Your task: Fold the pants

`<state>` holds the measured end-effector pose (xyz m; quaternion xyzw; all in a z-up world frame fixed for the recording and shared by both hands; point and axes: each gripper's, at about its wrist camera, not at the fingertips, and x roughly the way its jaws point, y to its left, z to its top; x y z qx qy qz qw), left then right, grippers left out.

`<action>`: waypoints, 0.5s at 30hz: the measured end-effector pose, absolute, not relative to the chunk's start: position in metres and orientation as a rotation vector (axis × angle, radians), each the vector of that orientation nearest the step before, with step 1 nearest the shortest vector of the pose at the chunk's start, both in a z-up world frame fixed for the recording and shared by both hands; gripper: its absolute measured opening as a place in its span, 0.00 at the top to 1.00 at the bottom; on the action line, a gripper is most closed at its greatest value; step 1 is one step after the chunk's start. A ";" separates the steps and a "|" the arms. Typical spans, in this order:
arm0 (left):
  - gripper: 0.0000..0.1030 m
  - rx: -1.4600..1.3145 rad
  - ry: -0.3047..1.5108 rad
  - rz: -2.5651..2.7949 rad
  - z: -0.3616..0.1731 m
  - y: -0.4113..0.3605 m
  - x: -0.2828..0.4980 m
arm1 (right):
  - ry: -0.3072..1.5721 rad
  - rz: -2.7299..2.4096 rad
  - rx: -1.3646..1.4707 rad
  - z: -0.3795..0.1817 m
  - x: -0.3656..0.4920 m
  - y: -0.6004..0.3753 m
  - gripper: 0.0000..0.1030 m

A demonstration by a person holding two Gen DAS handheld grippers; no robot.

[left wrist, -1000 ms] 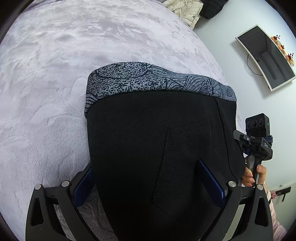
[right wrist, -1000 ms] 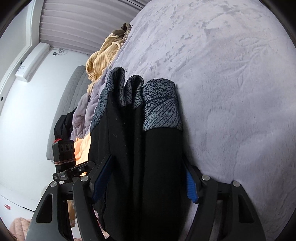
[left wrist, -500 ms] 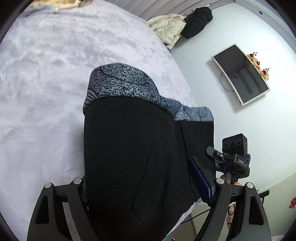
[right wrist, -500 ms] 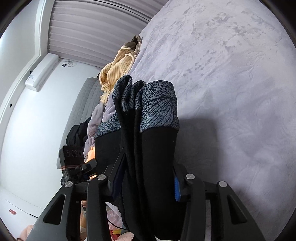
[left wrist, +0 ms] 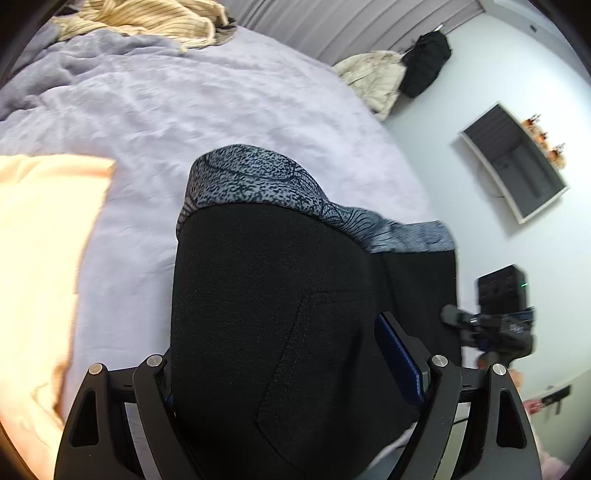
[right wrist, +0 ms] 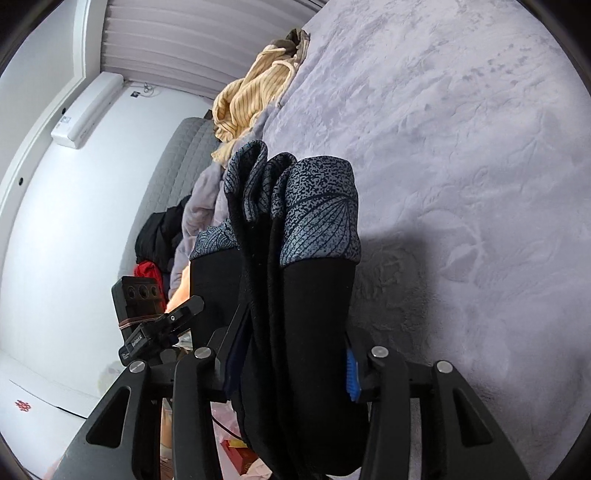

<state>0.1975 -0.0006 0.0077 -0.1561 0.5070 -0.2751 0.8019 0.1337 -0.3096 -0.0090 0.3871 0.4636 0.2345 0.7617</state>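
Black fabric pants with a grey patterned waistband [left wrist: 280, 314], lower centre of each frame, above the lilac bed [left wrist: 221, 110]. Left hand-held gripper [left wrist: 291, 373] and right hand-held gripper [right wrist: 295, 369] each clamp the folded cloth, jaws having just closed.

One pair of black pants [left wrist: 280, 314] with a grey patterned cuff band hung between the jaws of both tongs. Two grippers were in view: the left gripper [left wrist: 291, 373] and the right gripper [right wrist: 291, 369]. Beyond the left tongs' tips lay one lilac bedspread [left wrist: 229, 110], and to their left one peach cloth [left wrist: 40, 236]. Far ahead lay one tan ribbed garment [left wrist: 147, 18]. To the right hung one black bag [left wrist: 424, 62], one cream jacket [left wrist: 373, 77] and one wall screen [left wrist: 513, 162].
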 end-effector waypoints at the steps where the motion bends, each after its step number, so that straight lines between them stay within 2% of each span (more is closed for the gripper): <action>1: 0.17 -0.302 1.118 -0.535 -0.007 0.002 0.199 | 1.038 0.494 0.835 -0.018 0.138 -0.303 0.54; 2: 0.17 -0.277 1.141 -0.493 -0.020 0.019 0.198 | 1.066 0.456 0.807 -0.026 0.140 -0.297 0.54; 5: 0.15 -0.310 1.157 -0.481 -0.037 0.034 0.189 | 1.093 0.330 0.751 -0.039 0.140 -0.292 0.43; 8: 0.15 -0.289 1.116 -0.436 -0.023 0.047 0.183 | 1.099 0.316 0.800 -0.041 0.135 -0.301 0.42; 10: 0.15 -0.250 1.055 -0.391 -0.007 0.057 0.180 | 1.094 0.277 0.732 -0.031 0.129 -0.307 0.42; 11: 0.15 -0.244 1.026 -0.381 0.002 0.061 0.179 | 1.085 0.257 0.686 -0.025 0.124 -0.310 0.46; 12: 0.15 -0.242 1.007 -0.374 0.008 0.065 0.181 | 1.063 0.230 0.637 -0.018 0.118 -0.312 0.57; 14: 0.15 -0.216 0.974 -0.354 0.017 0.067 0.182 | 1.023 0.192 0.566 0.000 0.110 -0.312 0.72; 15: 0.15 -0.194 0.969 -0.340 0.019 0.064 0.182 | 1.005 0.191 0.549 0.008 0.106 -0.310 0.72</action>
